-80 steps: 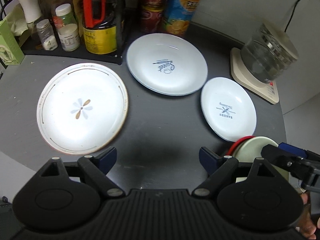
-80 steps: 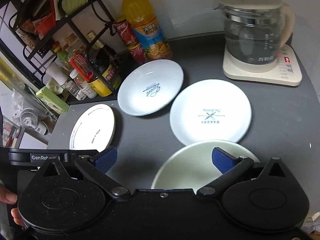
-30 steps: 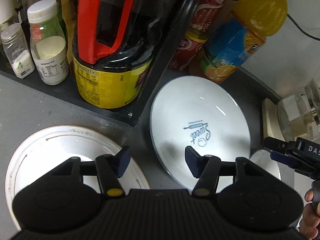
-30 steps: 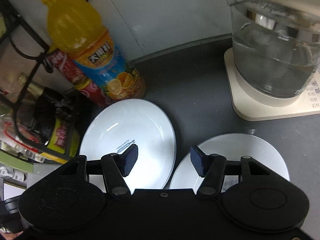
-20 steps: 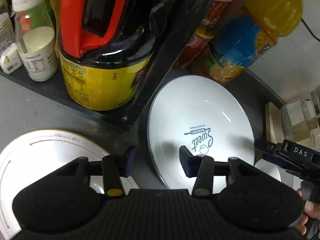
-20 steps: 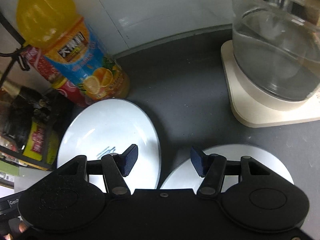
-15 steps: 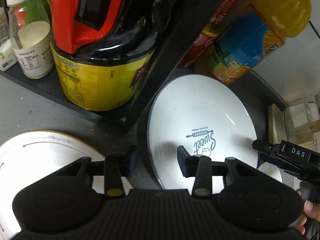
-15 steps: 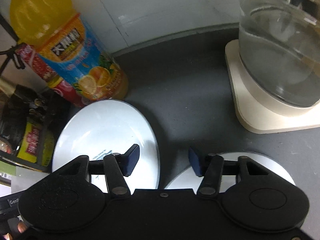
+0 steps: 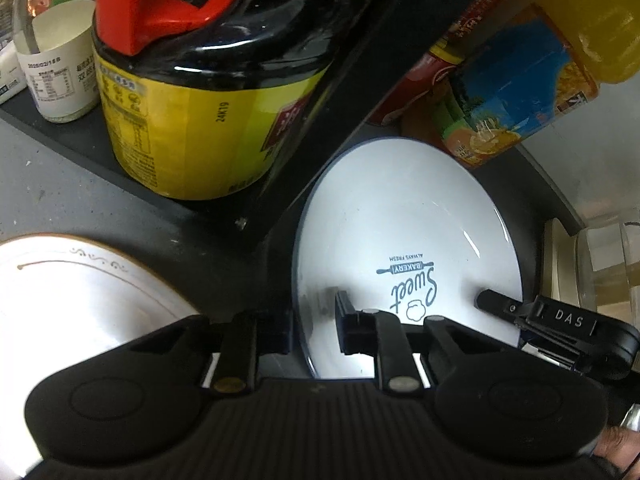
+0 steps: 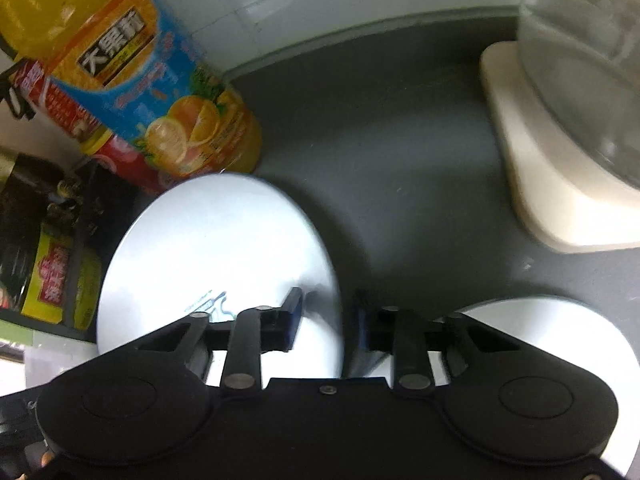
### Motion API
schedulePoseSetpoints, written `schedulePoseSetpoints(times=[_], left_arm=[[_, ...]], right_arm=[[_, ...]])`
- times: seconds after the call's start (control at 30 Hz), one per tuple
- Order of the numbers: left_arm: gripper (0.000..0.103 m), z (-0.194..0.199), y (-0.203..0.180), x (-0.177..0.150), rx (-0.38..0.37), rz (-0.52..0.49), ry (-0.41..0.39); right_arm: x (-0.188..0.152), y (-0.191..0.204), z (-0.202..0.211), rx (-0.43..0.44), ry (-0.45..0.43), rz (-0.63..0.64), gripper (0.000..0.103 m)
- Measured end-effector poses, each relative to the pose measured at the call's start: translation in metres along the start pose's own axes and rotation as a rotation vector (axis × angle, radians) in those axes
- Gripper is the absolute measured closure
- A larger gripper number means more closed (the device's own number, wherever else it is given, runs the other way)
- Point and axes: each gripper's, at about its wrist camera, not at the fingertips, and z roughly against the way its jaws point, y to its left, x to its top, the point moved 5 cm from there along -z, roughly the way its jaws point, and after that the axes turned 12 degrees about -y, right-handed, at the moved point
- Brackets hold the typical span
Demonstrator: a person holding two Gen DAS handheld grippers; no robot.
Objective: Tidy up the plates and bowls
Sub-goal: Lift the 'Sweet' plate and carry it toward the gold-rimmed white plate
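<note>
Fingers of both grippers, left gripper (image 9: 314,330) and right gripper (image 10: 329,320), have just been closing and now pinch opposite rims of the "Sweet Bakery" plate (image 9: 404,240) at centre frame, a two-handed pickup whose next move likely calls for a level lift.

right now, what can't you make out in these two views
- Left wrist view: left claw hides near edge of the white round Sweet Bakery plate; its jaws have just been closing astride the rim, contact unclear.
- Right wrist view: blurred; right claw, likewise closing astride that rim, grip unclear; print unreadable.
</note>
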Motion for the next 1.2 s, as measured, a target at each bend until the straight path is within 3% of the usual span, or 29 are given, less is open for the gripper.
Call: schedulePoseSetpoints(times=[0.17,0.57,1.2], left_arm=[[0.09,0.001,0.009,0.003,-0.013,0.068,0.026],[0.092,0.028,0.014,0.0,-0.029,0.056,-0.007],[0.092,0.097,0.03,-0.028,-0.061,0.056,-0.053]], right_arm=[[-0.002,-0.001,0.002,0.025,0.007,-0.001,0.085],[0.0,0.001,0.043,0.132,-0.067,-0.023,0.096],[-0.035,0.018,0.112,0.19,-0.13,0.045,0.095]])
